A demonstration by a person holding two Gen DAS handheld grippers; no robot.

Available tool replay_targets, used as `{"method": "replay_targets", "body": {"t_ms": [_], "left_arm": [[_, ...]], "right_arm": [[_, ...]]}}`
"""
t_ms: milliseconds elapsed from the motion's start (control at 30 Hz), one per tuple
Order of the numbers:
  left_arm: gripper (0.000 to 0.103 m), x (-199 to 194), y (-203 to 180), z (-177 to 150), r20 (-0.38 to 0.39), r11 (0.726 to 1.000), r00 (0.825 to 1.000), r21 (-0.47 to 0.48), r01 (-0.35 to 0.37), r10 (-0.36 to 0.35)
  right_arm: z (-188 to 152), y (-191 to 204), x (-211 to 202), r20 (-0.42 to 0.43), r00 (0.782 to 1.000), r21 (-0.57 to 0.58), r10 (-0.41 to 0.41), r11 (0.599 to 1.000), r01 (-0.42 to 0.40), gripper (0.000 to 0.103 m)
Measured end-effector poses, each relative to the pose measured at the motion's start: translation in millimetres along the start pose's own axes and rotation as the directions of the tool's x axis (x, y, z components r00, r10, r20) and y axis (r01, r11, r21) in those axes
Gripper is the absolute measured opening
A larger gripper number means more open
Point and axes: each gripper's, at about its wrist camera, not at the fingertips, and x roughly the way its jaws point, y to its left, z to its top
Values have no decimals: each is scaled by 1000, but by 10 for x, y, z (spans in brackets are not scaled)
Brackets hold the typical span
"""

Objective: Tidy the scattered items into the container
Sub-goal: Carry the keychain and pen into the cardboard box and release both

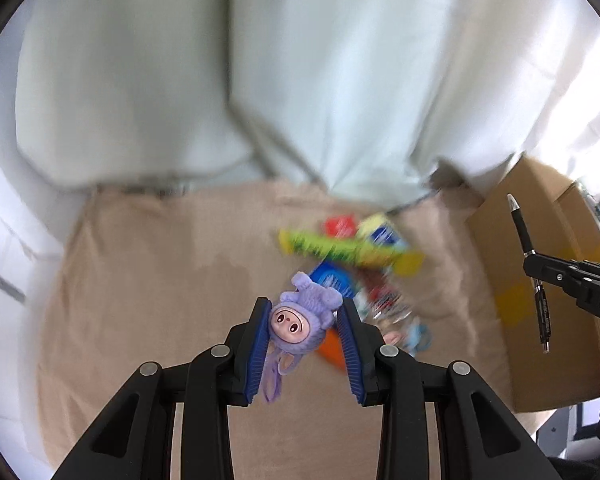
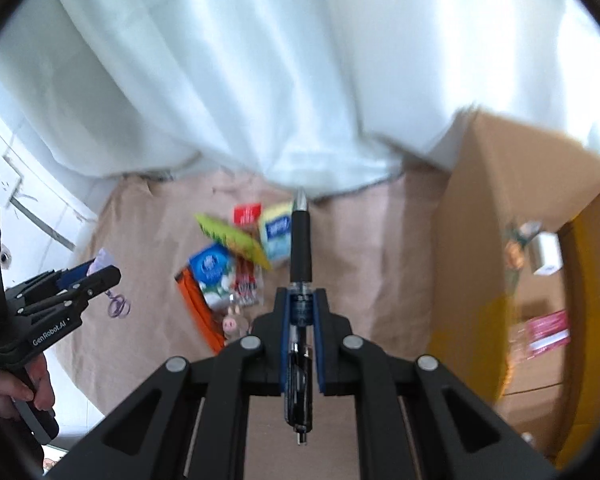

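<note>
From the left wrist, the left claw (image 1: 304,332) pinches a purple plush toy (image 1: 300,320) above the tan cloth (image 1: 148,280); the packets (image 1: 348,248) beyond are smeared by blur. From the right wrist, the right claw (image 2: 302,308) clamps a black pen (image 2: 301,248) beside the cardboard box (image 2: 500,240) — its contents blurred, its far side cut off.

Plush (image 1: 304,322) was lilac, face pink, with lilac cords. Left gripper (image 1: 305,344) was black with ribbed blue pads (image 1: 260,344); right gripper (image 2: 302,340) was black, pads blue. Pen (image 2: 301,248) was black with a silver tip. Table (image 1: 148,280) cover was plain tan. Box (image 2: 500,220) was brown cardboard with yellow tape. Curtain (image 1: 300,60) was pale white-green. In the pile, a long packet (image 1: 340,250) was green and yellow, one pack (image 2: 247,213) red, a pouch (image 2: 211,266) blue and white, a flat item (image 2: 198,308) orange.
</note>
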Motion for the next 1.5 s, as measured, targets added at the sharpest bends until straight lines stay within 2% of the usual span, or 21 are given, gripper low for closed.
{"method": "replay_targets", "body": {"t_ms": [167, 300, 500, 667, 933, 1067, 1433, 1500], "left_arm": [[35, -335, -428, 364, 88, 996, 995, 81, 41, -48], [35, -436, -844, 615, 120, 987, 988, 141, 83, -101], [35, -389, -1468, 861, 111, 966, 972, 182, 183, -205], [35, -401, -2066, 931, 81, 927, 949, 250, 278, -306], [35, -283, -2785, 850, 7, 874, 924, 328, 360, -383], [35, -141, -3027, 713, -49, 852, 914, 346, 393, -402], [35, 367, -3334, 338, -173, 844, 921, 369, 389, -349], [35, 400, -3340, 300, -186, 843, 917, 363, 398, -353]], "right_arm": [[138, -178, -496, 89, 996, -14, -13, 1000, 14, 13], [191, -424, -830, 146, 988, 12, -49, 999, 48, 13], [140, -856, -1077, 167, 979, 61, -118, 992, 109, 13], [17, -1203, -1272, 178, 971, 114, -159, 984, 140, 13], [-218, -1683, -1399, 163, 966, 187, -202, 967, 171, 13], [-320, -1854, -1370, 124, 972, 200, -202, 964, 175, 13], [-519, -2056, -1241, 62, 978, 217, -200, 959, 183, 14], [-551, -2075, -1232, 57, 978, 221, -200, 958, 183, 14]]}}
